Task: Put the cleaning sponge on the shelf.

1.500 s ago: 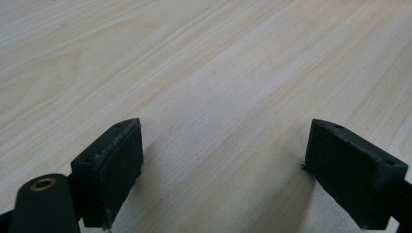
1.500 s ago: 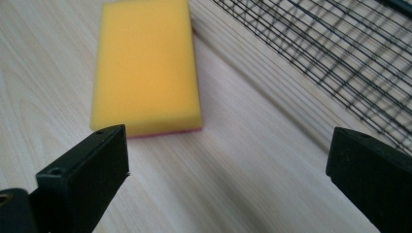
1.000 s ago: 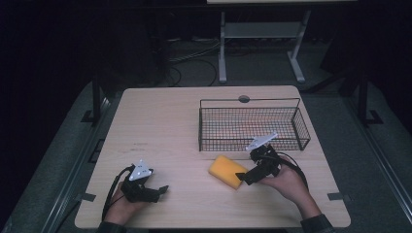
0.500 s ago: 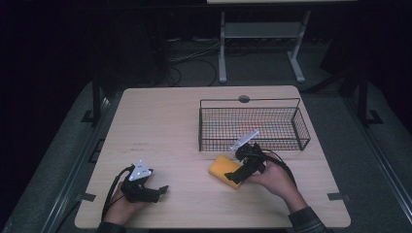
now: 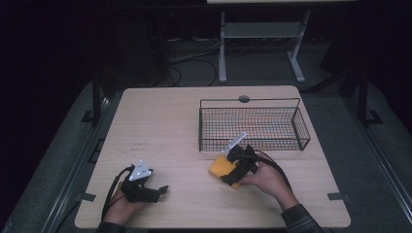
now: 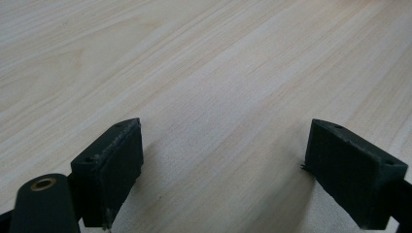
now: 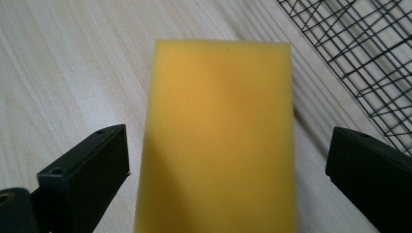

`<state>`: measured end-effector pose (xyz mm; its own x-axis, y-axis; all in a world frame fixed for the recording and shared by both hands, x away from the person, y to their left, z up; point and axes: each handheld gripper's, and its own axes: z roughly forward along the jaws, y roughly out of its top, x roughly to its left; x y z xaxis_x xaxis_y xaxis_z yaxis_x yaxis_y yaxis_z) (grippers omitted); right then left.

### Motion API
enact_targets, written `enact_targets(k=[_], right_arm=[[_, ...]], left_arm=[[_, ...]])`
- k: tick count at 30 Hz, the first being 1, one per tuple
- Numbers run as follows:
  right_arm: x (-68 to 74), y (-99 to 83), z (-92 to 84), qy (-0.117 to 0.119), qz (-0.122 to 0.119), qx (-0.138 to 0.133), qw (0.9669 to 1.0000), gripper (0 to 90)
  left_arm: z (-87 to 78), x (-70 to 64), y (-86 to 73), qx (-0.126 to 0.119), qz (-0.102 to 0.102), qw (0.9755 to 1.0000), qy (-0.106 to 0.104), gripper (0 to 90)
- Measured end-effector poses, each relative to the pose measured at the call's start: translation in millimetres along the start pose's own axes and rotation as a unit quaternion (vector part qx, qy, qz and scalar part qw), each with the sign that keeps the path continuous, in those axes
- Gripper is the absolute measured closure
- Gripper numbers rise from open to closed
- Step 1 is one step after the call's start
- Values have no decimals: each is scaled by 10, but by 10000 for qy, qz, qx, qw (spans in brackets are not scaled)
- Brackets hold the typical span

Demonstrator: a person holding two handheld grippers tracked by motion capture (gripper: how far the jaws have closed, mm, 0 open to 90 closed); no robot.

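One pale wooden rectangular table [image 5: 160, 126] carried a black wire-mesh basket [image 5: 252, 125] at its right rear. Just in front of the basket lay a yellow rectangular foam sponge [image 7: 218, 141]. The right gripper [image 7: 228, 170] straddled the sponge, jaws spread wide on either side, not touching it. The left gripper [image 6: 223, 160] rested at the near-left, jaws released over bare wood.

Lab-type room — bare wood table [image 5: 160, 126], floor cables [image 5: 189, 60], metal stand [image 5: 260, 43], dark surrounds
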<state>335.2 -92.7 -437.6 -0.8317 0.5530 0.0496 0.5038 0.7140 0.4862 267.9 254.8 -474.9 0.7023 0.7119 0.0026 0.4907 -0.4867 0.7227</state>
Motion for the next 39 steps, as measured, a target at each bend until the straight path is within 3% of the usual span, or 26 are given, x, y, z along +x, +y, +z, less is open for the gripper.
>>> enact_targets(k=[3, 12, 13, 17, 22, 39], right_arm=[[21, 15, 38, 4, -41, 34, 10000, 58], [27, 31, 104, -4, -6, 137, 9999, 70], [29, 24, 112, -21, -24, 143, 9999, 126], [25, 16, 129, -6, -21, 191, 9998, 135], [31, 9, 120, 12, -76, 203, 9998, 213], [26, 0, 29, 126, 64, 264, 9996, 225]], left_arm=[[1, -1, -1, -10, -3, 10000, 3, 130], [1, -1, -1, -11, -3, 10000, 6, 130], [1, -2, -1, -11, -5, 10000, 6, 130], [1, -2, -1, -10, -6, 10000, 6, 130], [1, -3, -2, -10, -11, 10000, 3, 131], [0, -2, -2, -11, -5, 10000, 5, 130]])
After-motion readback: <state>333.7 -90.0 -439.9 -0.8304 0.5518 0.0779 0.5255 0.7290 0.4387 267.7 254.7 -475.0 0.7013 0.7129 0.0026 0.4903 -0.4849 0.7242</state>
